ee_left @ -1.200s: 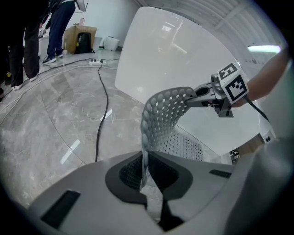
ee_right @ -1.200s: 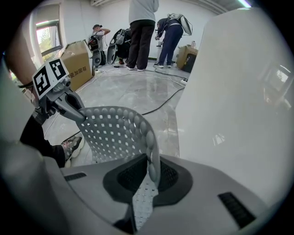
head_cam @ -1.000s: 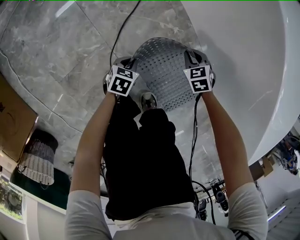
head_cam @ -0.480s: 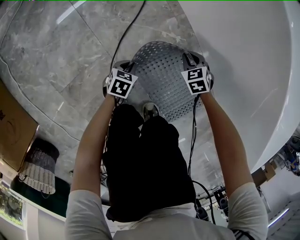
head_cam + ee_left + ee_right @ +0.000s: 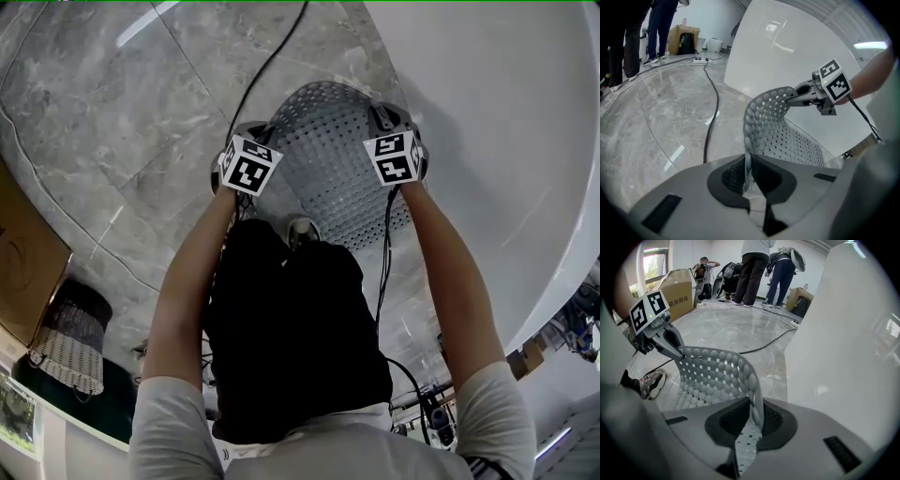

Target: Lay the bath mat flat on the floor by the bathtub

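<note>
Marble floor (image 5: 103, 122) lies open at upper left; the bathtub (image 5: 506, 131) curves along the right. With arms outstretched, the left gripper (image 5: 749, 176) and right gripper (image 5: 757, 420) clamp the bath mat (image 5: 328, 159).

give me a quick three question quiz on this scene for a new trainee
1. True or false: the bath mat lies spread flat, with the left gripper and the right gripper both clear of it.
2. The left gripper's jaws are: A, wide open and empty; B, shut on the bath mat's edge; C, out of every view.
3. Which white fixture fills the right side of the head view?

Key
1. False: the mat hangs curved, and each gripper pinches one of its edges.
2. B
3. The bathtub
</note>
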